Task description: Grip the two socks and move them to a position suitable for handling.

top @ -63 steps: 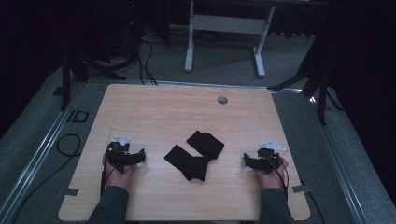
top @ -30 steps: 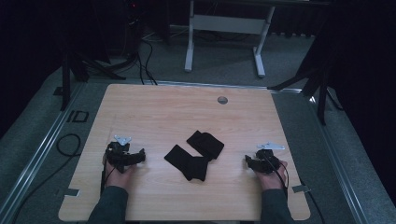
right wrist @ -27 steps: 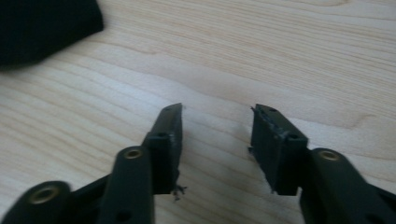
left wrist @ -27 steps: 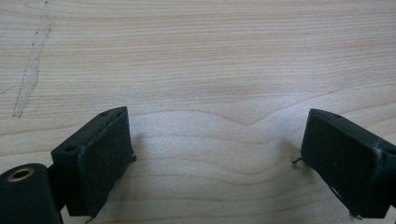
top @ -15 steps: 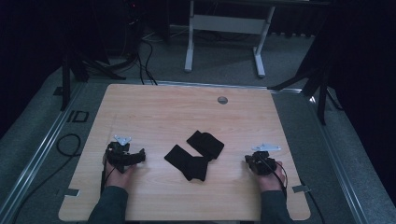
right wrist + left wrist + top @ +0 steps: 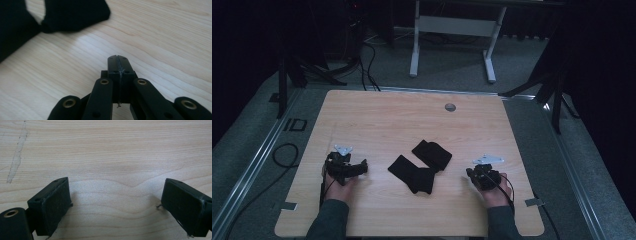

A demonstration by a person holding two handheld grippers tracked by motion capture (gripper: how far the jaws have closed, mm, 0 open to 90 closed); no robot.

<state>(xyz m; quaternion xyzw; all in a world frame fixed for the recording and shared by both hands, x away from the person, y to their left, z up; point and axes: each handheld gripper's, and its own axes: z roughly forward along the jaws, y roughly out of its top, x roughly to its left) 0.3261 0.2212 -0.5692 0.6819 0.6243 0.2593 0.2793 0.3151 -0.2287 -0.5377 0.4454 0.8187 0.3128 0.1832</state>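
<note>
Left gripper view, fingers (image 6: 52, 207) wide apart, empty

— What carries everything?
— A light wooden tabletop (image 6: 377, 120), grain running across, with a small round grommet (image 6: 450, 107) near its far edge.
— And lying on it?
— Two black cloth pieces (image 6: 421, 165) near the middle, overlapping; a pale scuff (image 6: 16, 157) marks the wood.

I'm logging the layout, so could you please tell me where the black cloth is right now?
In the high view the black cloth lies on the table, near its front middle, between the left gripper and the right gripper, touching neither.
</note>
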